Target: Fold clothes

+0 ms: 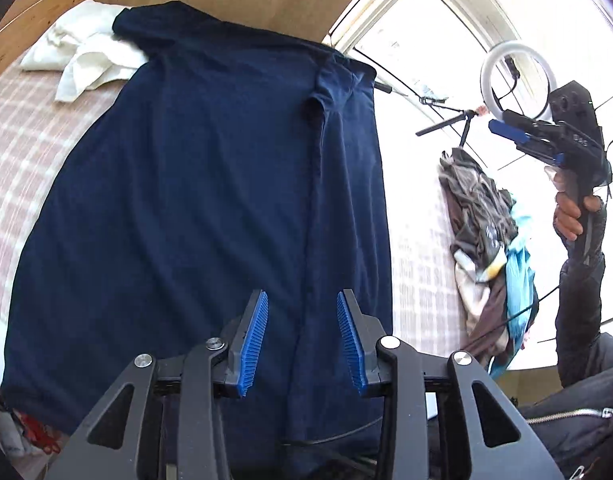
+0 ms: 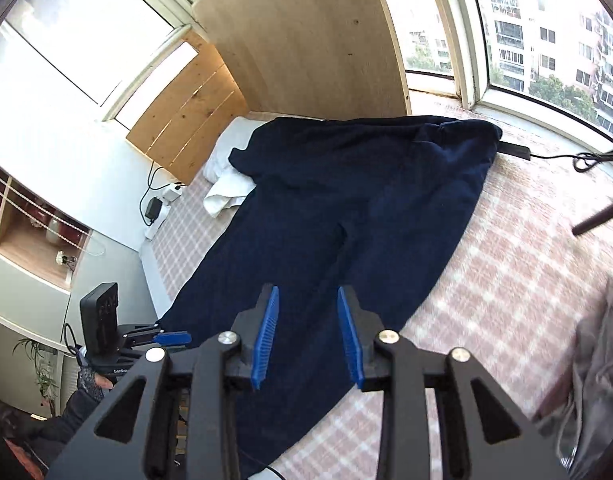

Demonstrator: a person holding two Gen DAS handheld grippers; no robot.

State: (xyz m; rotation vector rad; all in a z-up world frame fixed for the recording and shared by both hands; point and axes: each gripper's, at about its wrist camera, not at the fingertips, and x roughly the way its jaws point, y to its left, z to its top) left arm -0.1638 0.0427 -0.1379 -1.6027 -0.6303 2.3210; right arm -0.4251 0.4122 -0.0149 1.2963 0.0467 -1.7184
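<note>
Blue fingers [image 1: 253,344] hover apart above plain navy trousers [image 1: 194,208].

Left gripper [image 1: 302,340] and right gripper [image 2: 308,336] both tilt downward; jaws parted, nothing between them.

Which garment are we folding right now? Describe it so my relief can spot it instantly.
Start from the bed with the pink checked cover. The navy garment lies spread flat down its middle, reaching up toward the wooden headboard. It is the only dark blue, laid-out piece; the white cloth is crumpled and the mixed clothes pile is heaped.
</note>
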